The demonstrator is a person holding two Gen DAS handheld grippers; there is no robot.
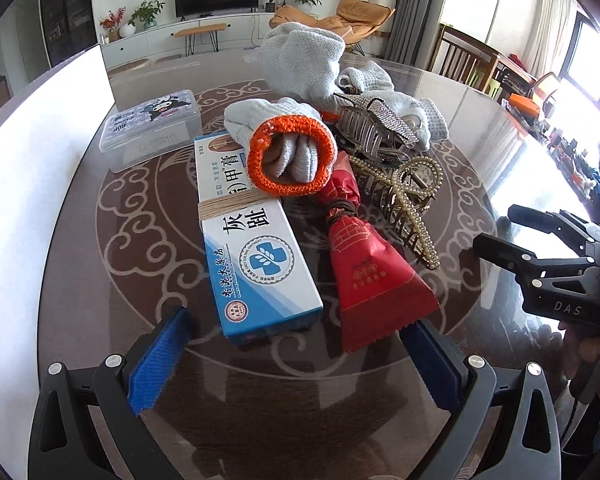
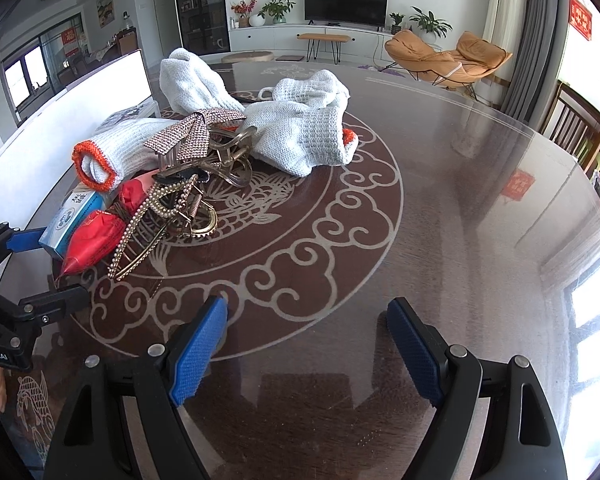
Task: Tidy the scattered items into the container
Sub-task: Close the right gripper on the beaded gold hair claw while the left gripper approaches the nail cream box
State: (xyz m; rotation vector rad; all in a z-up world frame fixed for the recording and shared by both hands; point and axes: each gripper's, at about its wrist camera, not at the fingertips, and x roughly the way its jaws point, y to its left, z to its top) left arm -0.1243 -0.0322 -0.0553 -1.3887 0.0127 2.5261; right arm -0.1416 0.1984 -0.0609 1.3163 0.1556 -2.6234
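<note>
Beneath the orange-cuffed glove (image 1: 288, 148), half-hidden ointment box (image 1: 256, 256).

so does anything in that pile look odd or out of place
Yes: the medicine box has tan string wound around its middle, and the orange-cuffed glove lies across its far end. The two hair claws are jumbled against the red packet. No damage or spills are visible.

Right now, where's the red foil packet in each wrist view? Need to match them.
Left wrist: the red foil packet lies centre-right, just ahead of the open jaws, right of the blue-and-white box.
Right wrist: the same packet sits at the left edge, far from this gripper's jaws.
Shared landmark: the pearl hair claw, directly beside the packet in both views.
</note>
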